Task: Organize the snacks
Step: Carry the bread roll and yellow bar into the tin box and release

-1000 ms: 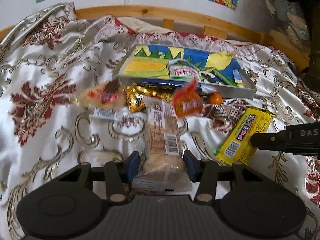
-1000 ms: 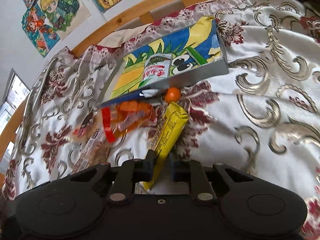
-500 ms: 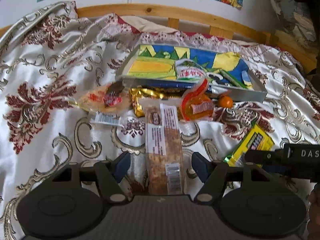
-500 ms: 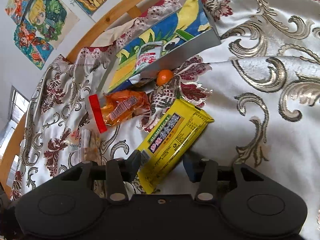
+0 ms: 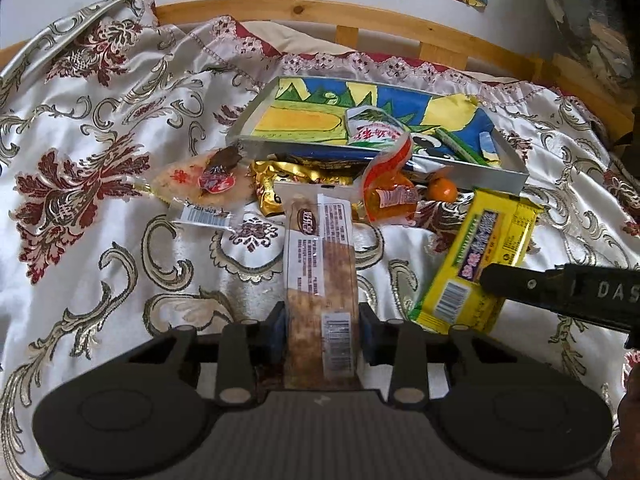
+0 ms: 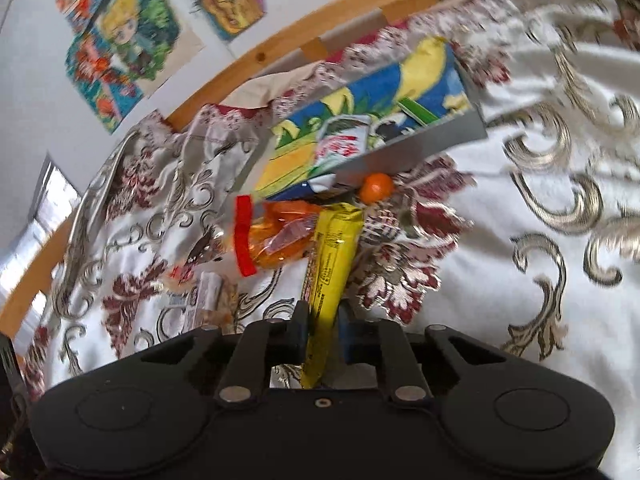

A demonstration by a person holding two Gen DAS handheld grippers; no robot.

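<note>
Left wrist view: shallow grey tray (image 5: 486, 176) with a colourful printed liner sits at the far end of the patterned bedspread (image 5: 100, 240); inside it a white-and-red pouch (image 5: 374, 130), a green stick (image 5: 460, 146) and a small blue piece (image 5: 489, 142), all lying on the liner. Just in front of the tray, on the cloth: gold wrapper (image 5: 292, 180), orange packet (image 5: 390, 196) leaning up over the tray's near wall, small orange ball (image 5: 442, 190) against that wall, round pink cracker pack (image 5: 200, 182) off to the left. Left gripper (image 5: 322, 330) is clamped on the near end of a long clear biscuit sleeve (image 5: 320, 264); both pads touch its sides, long axis runs straight away from the camera toward the tray, barcode end nearest. Yellow pack (image 5: 480, 264) lies to the right, long axis diagonal, far end pointing up-right toward the tray corner; a black finger of the right gripper covers its near right part. Right wrist view (blurred): right gripper (image 6: 323, 336) is closed on the yellow pack (image 6: 332, 264), seen edge-on, narrow, long axis pointing away toward the orange ball (image 6: 376, 187) and tray (image 6: 420, 148). Pouch (image 6: 342, 142) sits in the tray. Orange packet (image 6: 276, 236) just left of the pack, touching or overlapping it; can't tell which. Biscuit sleeve (image 6: 208, 294) further left.
</note>
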